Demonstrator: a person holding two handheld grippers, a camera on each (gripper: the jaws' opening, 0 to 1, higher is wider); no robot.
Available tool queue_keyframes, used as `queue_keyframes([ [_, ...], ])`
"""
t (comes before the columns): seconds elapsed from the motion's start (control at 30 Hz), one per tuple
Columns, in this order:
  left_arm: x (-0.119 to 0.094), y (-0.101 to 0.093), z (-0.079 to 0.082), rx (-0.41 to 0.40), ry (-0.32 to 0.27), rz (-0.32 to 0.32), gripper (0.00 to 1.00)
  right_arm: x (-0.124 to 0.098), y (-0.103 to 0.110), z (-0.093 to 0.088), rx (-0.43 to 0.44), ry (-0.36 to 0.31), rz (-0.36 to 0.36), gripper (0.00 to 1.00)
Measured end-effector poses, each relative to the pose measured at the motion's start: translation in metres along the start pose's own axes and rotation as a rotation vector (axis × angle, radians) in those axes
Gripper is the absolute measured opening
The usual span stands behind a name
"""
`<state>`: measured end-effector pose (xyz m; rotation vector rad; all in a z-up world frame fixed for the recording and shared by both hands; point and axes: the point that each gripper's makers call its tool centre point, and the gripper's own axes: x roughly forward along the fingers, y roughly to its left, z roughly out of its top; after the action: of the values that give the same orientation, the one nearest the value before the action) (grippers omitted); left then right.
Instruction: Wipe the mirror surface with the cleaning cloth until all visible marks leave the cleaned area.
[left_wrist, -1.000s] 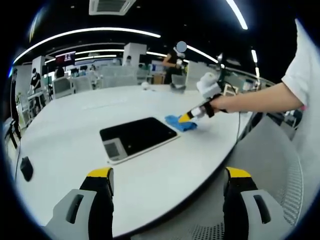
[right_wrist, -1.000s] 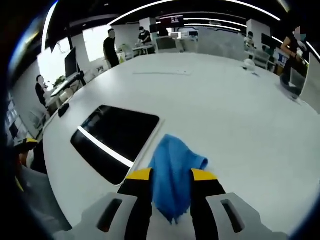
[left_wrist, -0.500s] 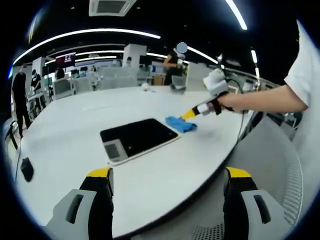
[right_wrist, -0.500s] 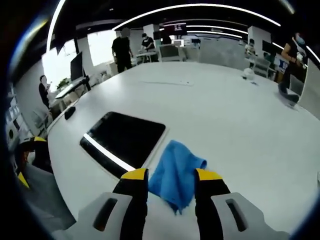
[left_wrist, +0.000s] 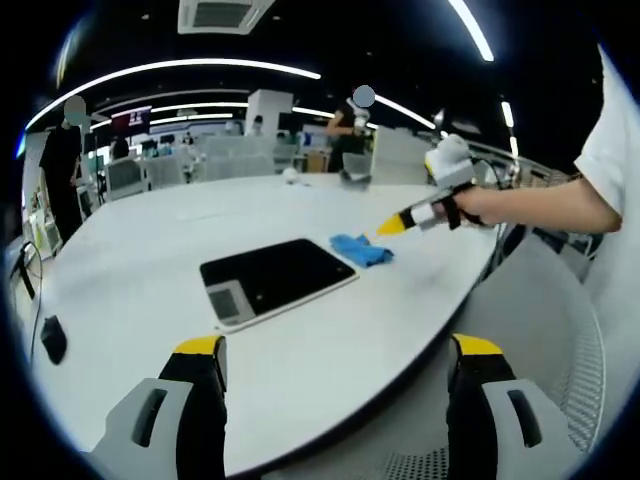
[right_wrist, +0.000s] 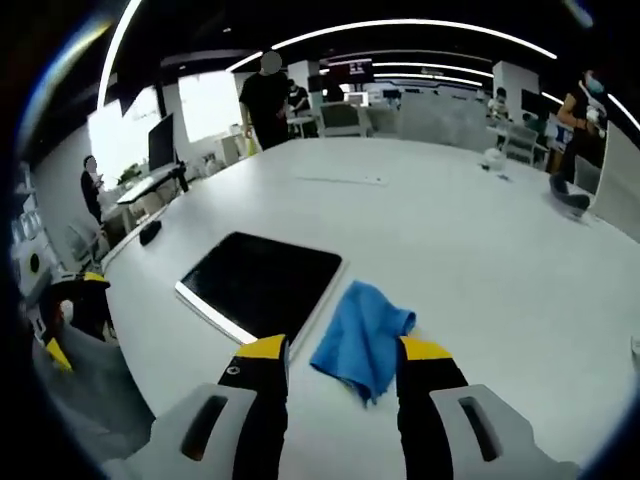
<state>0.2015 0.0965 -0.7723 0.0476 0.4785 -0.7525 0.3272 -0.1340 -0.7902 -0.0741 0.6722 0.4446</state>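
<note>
Right gripper (right_wrist: 333, 352) pulls up and back from blue cloth (right_wrist: 364, 336); jaws apart, hold nothing. Cloth lies on desk (right_wrist: 480, 250) beside mirror (right_wrist: 262, 283). Left gripper (left_wrist: 335, 352) jaws apart. Wiping not begun.

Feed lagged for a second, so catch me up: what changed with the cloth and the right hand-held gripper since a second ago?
The right hand-held gripper let go of the blue cloth and drew back and up from it; its jaws now stand open around the cloth, clear of it. The cloth lies crumpled on the white table beside the mirror. Mirror and cloth kept their places; the left hand-held gripper stayed open, low at the table edge.
</note>
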Motion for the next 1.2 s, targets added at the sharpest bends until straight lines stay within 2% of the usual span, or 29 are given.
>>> queue_keyframes([
  [0.67, 0.0, -0.001, 0.0, 0.006, 0.0, -0.005, 0.92, -0.051, 0.014, 0.0, 0.051, -0.089, -0.005, 0.43],
  [1.0, -0.001, -0.001, 0.001, 0.0, -0.007, -0.003, 0.92, -0.067, 0.019, -0.016, 0.079, -0.11, -0.004, 0.48],
  [1.2, -0.002, 0.0, 0.002, -0.003, -0.015, 0.002, 0.93, -0.074, 0.023, -0.011, 0.036, -0.131, -0.013, 0.52],
])
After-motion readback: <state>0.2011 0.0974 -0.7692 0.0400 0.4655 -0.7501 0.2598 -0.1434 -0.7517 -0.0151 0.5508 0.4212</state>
